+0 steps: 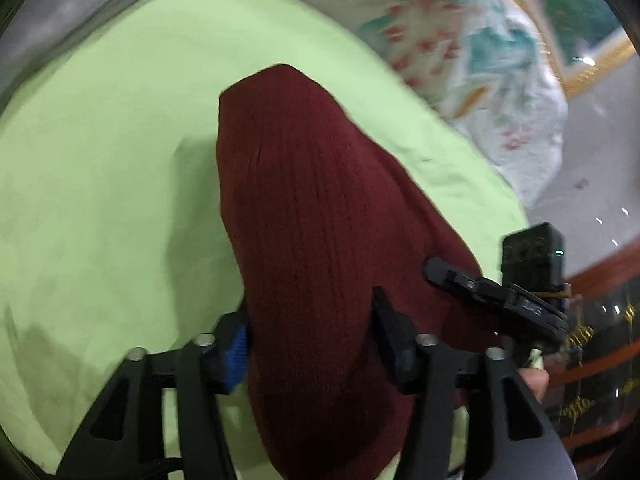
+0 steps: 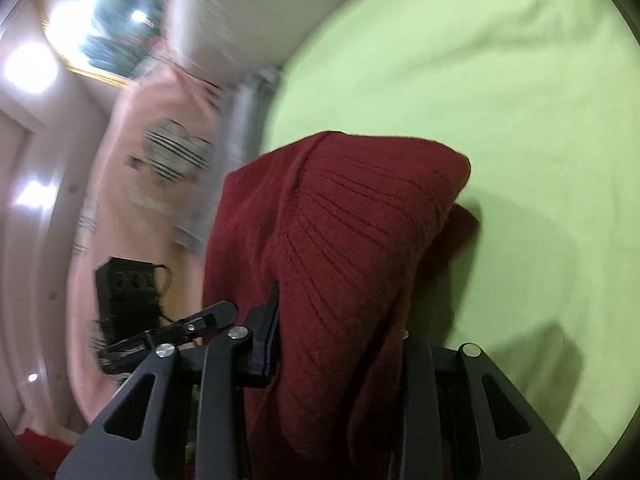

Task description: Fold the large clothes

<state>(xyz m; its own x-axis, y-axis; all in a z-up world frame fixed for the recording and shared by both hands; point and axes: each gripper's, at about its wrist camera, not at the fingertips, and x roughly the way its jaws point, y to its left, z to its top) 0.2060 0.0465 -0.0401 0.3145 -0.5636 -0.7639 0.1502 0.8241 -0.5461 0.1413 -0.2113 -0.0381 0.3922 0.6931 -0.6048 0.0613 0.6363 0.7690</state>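
**Red sweater held up over the bed by both grippers**

The left gripper has its jaws clamped on a bunch of the red sweater; the right gripper grips another bunch likewise. The two grips, set close side by side, likely carry a fold across. The sweater hangs over the green sheet, near the bed's edge. No containers are visible.

A dark red knitted garment fills the gap between the fingers of the left gripper, bunched against both, and stretches away from them over a light green sheet. Just right of the garment the right gripper reaches in, its tip at the garment's edge. Beyond the garment lies a floral quilt, blurred.
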